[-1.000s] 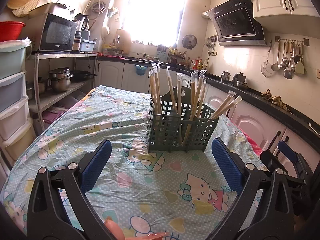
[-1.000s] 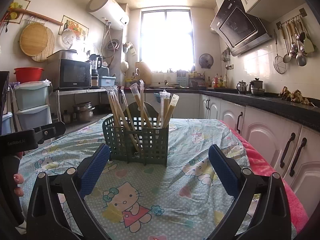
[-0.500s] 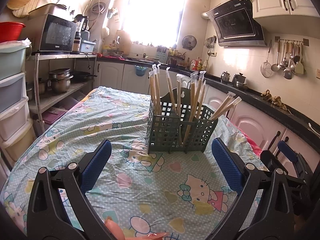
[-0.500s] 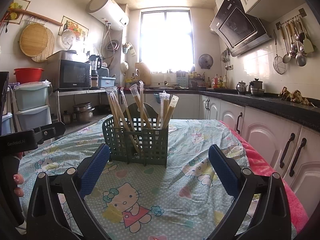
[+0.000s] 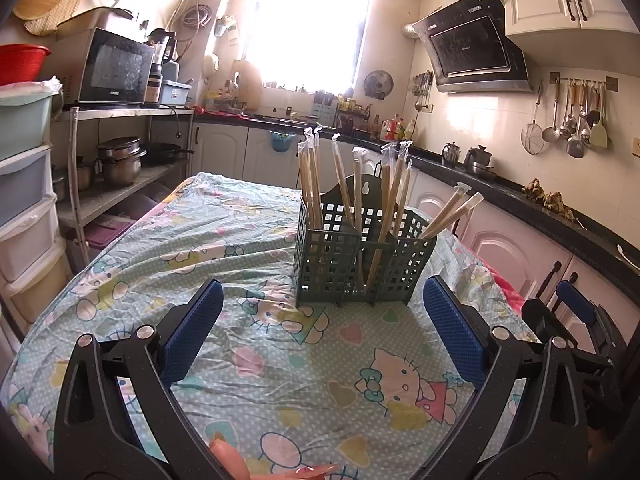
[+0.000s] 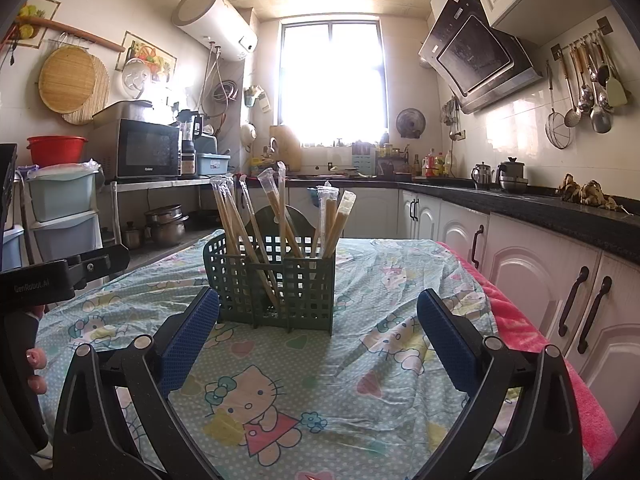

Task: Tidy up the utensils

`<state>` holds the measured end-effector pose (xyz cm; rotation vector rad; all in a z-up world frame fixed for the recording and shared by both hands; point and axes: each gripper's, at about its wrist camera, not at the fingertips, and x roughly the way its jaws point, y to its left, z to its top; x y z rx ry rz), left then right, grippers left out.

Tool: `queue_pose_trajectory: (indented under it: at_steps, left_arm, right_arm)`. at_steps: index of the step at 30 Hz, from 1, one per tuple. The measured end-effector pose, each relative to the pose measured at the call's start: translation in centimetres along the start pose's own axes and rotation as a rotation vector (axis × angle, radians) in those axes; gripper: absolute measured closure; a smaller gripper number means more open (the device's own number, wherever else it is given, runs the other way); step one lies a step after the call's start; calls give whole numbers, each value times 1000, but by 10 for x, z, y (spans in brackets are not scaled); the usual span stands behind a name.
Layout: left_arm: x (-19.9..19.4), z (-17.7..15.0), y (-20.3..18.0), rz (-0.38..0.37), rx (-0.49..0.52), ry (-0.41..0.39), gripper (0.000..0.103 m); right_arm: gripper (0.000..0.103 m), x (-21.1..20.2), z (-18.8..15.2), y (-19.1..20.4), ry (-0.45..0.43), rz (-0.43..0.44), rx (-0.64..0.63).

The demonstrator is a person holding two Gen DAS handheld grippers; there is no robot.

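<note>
Both the left claw (image 5: 322,312) and the right claw (image 6: 318,320) are being held wide apart and empty above the table (image 5: 256,360), while wrapped chopsticks (image 5: 384,200) are being kept upright in the green basket (image 5: 360,268) just ahead.

The black left claw (image 6: 60,276) at the near left of the right wrist view has white letters on its side. They say "GenRobot.AI".

The microwave (image 6: 146,148) on the far left shelf has a small white word low on its door. It looks like "Galanz", but it is tiny. The same word is on the microwave (image 5: 114,66) in the left wrist view, too small to read well.

The range hood (image 5: 476,46) at the far right has a red and white sticker near its top. Its words are too small to read.
</note>
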<state>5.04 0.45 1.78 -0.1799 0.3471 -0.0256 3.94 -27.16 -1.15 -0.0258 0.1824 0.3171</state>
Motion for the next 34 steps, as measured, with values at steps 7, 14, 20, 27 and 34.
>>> queue_pose_trajectory:
  at_steps: [7, 14, 20, 27, 34]
  left_arm:
    - [1, 0, 0, -4, 4, 0, 11]
    - [2, -5, 3, -4, 6, 8, 11]
    - [11, -6, 9, 63, -10, 46, 11]
    - [23, 7, 51, 167, -45, 100, 11]
    - [108, 14, 144, 392, -21, 353, 11]
  right_arm:
    - [6, 0, 0, 0, 0, 0, 0]
    - [6, 1, 0, 0, 5, -7, -6]
    - [6, 4, 2, -3, 14, -39, -5]
    - [6, 21, 8, -35, 61, -135, 57]
    - [6, 117, 14, -118, 378, -276, 134]
